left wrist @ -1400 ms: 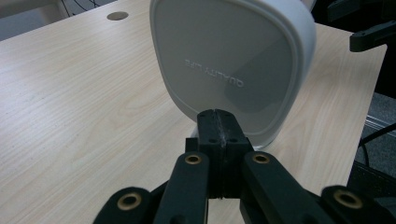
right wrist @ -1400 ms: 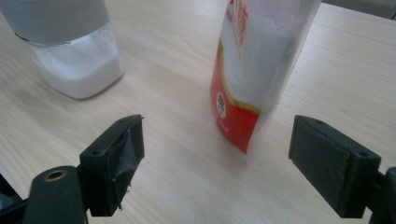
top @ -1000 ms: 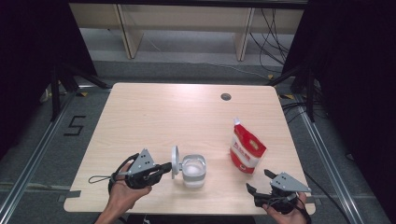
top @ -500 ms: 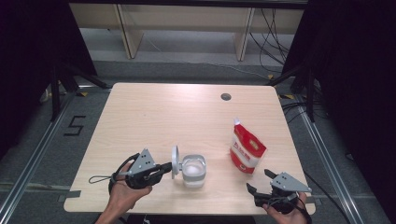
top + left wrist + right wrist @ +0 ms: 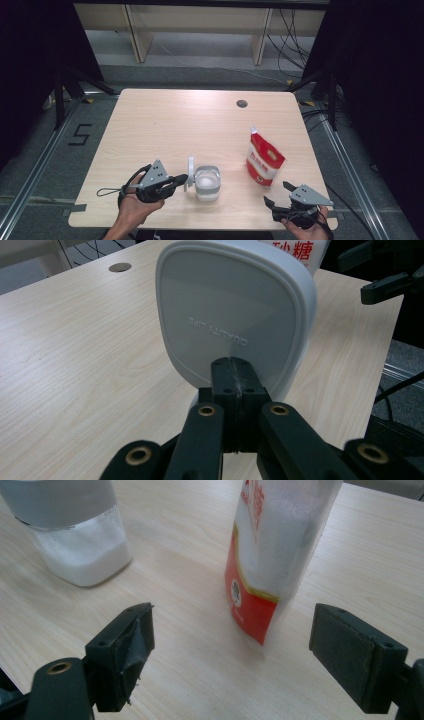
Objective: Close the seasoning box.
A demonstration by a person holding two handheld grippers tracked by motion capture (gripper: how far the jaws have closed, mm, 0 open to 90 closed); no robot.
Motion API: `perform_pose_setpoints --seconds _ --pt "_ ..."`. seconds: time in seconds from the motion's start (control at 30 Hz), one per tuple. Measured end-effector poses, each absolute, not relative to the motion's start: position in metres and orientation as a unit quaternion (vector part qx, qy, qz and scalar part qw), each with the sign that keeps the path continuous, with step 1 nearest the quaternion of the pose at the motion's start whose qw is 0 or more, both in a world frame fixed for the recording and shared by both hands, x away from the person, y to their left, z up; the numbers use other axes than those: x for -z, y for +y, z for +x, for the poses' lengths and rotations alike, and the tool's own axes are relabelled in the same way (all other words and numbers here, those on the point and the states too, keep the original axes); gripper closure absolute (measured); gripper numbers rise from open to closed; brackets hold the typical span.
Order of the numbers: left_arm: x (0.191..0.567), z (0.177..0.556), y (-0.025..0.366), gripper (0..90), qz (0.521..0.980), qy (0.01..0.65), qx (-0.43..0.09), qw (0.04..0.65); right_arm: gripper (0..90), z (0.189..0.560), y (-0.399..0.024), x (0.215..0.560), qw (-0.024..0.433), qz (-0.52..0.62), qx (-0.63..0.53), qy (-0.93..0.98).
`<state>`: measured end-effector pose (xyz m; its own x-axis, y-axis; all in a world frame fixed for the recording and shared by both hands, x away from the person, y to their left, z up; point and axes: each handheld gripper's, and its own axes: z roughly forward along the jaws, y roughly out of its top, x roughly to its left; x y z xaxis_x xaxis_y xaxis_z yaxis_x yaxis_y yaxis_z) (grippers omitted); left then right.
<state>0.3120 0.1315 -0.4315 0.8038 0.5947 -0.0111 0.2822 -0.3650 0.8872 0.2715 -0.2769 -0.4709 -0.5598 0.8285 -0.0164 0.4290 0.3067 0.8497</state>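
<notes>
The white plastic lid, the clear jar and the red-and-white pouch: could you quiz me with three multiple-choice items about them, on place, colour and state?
1. Where does the red-and-white plastic pouch stand?
A. right of the clear square jar
B. left of it
C. on the floor

2. What colour is the powder in the jar?
A. brown
B. white
C. green

3. How does the white plastic lid stand?
A. flat on the table
B. shut on the jar
C. upright, pinched by the left gripper

Answers: 1 A, the high view shows the pouch to the jar's right; 2 B, the right gripper view shows white grains; 3 C, the jaws clamp the lid's lower edge.
</notes>
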Motion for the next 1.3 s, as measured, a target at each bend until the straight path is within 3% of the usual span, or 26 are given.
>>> perform_pose_setpoints --seconds 0.73,1.17,1.3 --pt "0.426 0.312 0.126 88.6 0.805 0.269 -0.149 0.508 19.1 0.273 -0.278 0.471 0.241 0.396 -0.427 0.776" --pt "0.429 0.304 0.152 72.7 0.792 0.284 -0.139 0.522 19.1 0.272 -0.278 0.471 0.237 0.398 -0.430 0.775" --pt "0.434 0.299 0.157 63.2 0.795 0.286 -0.138 0.517 19.1 0.272 -0.278 0.470 0.234 0.403 -0.431 0.773"
